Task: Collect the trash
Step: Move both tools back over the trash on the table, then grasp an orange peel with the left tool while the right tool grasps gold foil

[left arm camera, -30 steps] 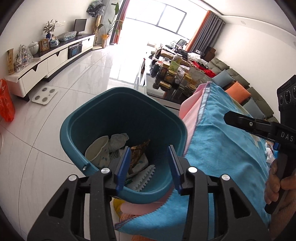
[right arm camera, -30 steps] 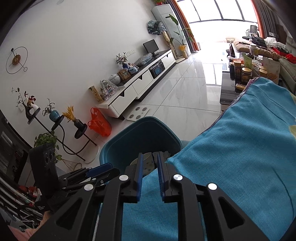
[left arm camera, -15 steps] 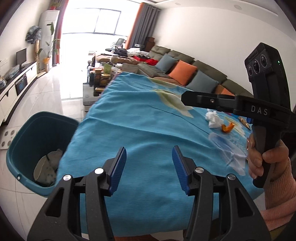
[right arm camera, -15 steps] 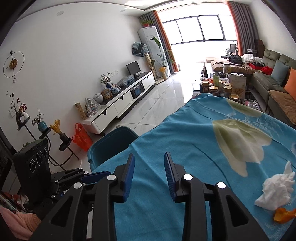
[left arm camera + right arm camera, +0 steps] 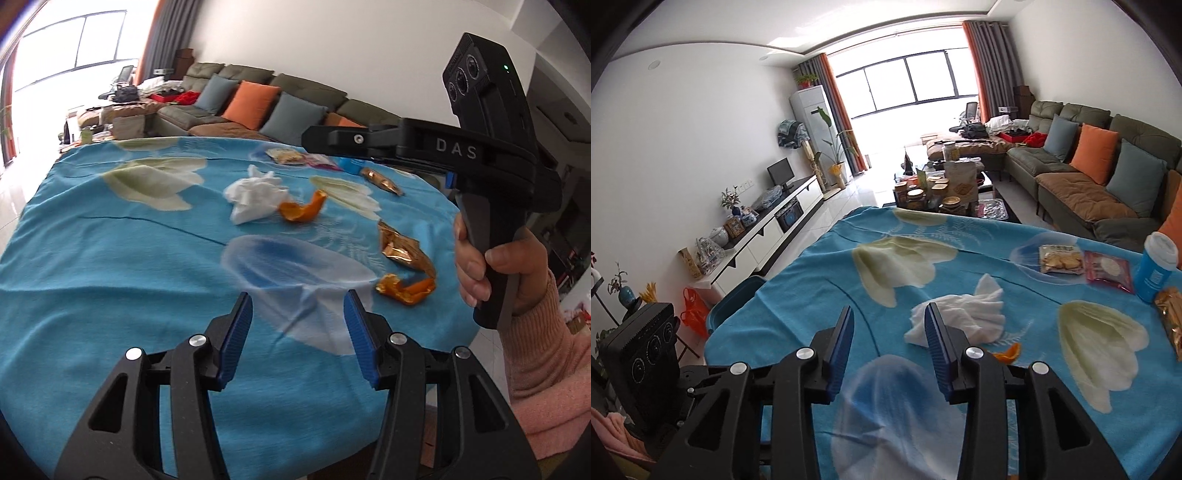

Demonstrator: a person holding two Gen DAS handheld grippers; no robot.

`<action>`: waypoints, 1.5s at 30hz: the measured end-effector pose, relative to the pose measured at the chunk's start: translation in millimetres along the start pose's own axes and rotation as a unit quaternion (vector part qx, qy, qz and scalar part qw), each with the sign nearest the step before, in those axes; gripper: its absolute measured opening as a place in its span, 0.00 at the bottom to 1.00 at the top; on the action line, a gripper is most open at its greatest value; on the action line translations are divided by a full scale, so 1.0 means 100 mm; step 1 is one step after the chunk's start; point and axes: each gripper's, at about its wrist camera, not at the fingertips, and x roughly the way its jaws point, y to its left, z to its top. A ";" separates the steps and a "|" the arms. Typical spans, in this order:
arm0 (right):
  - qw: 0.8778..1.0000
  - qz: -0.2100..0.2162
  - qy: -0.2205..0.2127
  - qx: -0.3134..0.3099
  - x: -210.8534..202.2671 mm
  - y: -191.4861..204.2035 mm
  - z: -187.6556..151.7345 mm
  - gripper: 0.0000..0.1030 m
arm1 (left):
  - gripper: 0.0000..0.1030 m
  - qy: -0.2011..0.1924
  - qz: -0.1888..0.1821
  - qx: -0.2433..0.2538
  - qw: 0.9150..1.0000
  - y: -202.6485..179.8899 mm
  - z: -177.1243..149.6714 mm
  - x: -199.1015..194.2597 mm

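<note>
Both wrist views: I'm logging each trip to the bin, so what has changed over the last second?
Both grippers swung away from the teal bin and back over the blue tablecloth. The right gripper, shut a second ago, is now open, close to the crumpled tissue. The left gripper stayed open and empty. The tissue and orange peel lie where they did half a second ago.
</note>
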 end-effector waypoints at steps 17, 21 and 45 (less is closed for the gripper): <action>0.987 -0.105 -0.005 0.118 -0.60 -1.19 -0.67 0.38 | 0.47 0.101 -0.073 0.040 0.991 -0.77 0.08 0.95; 0.984 -0.110 0.004 0.140 -0.64 -1.34 -0.83 0.38 | 0.34 0.103 -0.069 0.042 0.991 -0.79 0.09 1.00; 0.984 -0.105 0.052 0.134 -0.51 -1.28 -1.09 0.43 | 0.22 0.070 -0.044 0.020 0.996 -0.50 0.12 0.73</action>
